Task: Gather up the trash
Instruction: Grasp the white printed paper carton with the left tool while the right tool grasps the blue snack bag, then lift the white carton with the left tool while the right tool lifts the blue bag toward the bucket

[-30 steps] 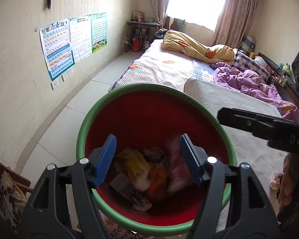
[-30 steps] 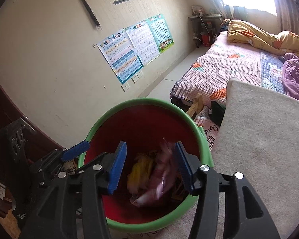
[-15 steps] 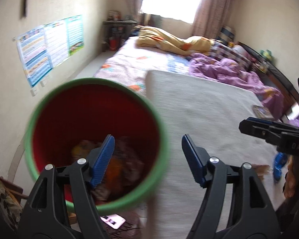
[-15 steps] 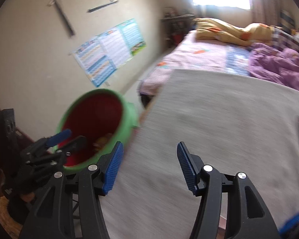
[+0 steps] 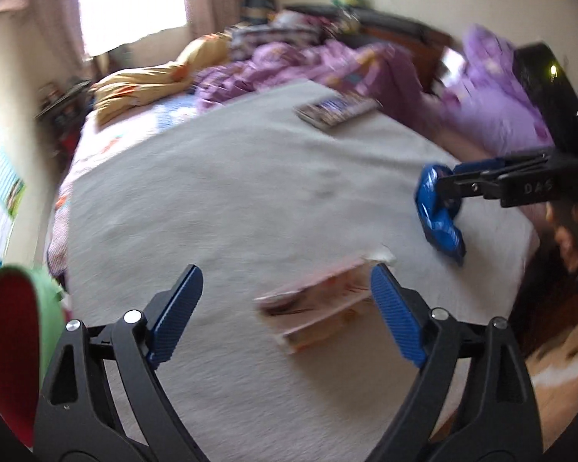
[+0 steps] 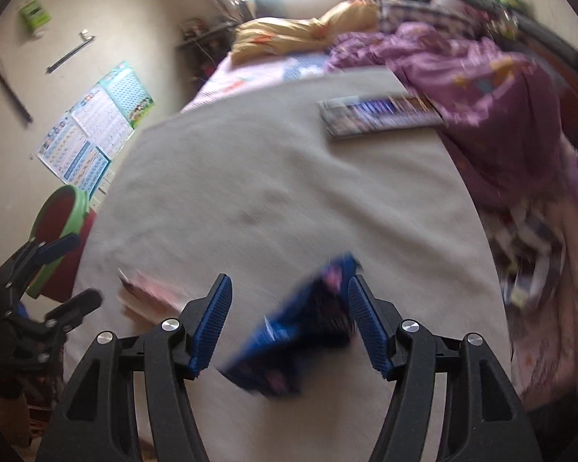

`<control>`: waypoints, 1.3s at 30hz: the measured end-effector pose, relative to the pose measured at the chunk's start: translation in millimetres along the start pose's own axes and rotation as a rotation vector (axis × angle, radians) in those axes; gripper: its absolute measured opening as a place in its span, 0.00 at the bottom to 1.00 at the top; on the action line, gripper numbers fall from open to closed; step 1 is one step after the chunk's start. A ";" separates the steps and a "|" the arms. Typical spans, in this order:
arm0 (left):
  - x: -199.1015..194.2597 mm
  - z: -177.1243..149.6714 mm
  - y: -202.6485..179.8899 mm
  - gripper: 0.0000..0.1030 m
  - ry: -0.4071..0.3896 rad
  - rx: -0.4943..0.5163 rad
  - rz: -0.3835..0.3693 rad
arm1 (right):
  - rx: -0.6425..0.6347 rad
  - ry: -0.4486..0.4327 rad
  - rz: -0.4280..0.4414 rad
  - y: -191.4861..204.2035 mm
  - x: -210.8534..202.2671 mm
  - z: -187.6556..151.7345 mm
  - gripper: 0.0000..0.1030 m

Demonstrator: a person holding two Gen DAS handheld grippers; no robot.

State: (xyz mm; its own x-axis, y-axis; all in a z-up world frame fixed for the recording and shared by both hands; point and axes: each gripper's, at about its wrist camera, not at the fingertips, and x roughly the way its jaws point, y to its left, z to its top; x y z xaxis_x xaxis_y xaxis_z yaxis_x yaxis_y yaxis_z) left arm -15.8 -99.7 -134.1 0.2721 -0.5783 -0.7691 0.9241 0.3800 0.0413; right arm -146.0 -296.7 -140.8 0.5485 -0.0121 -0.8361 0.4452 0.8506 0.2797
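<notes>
While reaching: step: next pickup off the grey blanket (image 5: 219, 192).
Left gripper (image 5: 285, 315): jaws opening, spread, pink wrapper (image 5: 320, 308) between, untouched.
Right gripper (image 6: 289, 319): jaws opening, blue wrapper (image 6: 300, 342) between, ungripped.
Bin (image 6: 57, 223): beside blanket's left edge.
Next: lower, close on each wrapper.

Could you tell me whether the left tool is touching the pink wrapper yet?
Cannot tell: in the blurred left wrist view, the opening left tool straddles the pink wrapper.

Left wrist: looks steeply down, close over the grey blanket (image 5: 250, 192).
Right wrist: likewise (both share that blanket).
</notes>
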 end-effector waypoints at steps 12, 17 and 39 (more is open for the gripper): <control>56.9 -10.3 -29.9 0.58 0.170 0.007 0.029 | -0.081 0.094 0.104 -6.3 22.9 -3.7 0.40; 54.1 -6.9 -25.0 0.33 0.151 -0.154 0.038 | -0.161 0.060 0.146 3.6 24.2 10.9 0.23; -18.9 -13.3 45.0 0.24 0.000 -0.575 0.260 | -0.324 -0.016 0.309 83.7 35.0 60.5 0.23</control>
State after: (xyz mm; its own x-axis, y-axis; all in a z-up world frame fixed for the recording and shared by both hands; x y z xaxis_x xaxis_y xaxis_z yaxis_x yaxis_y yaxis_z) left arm 17.1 -62.1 -126.2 0.4683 -0.4151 -0.7800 0.5360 0.8353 -0.1226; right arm -46.7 -257.8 -118.1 0.6332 0.2621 -0.7283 0.0156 0.9364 0.3506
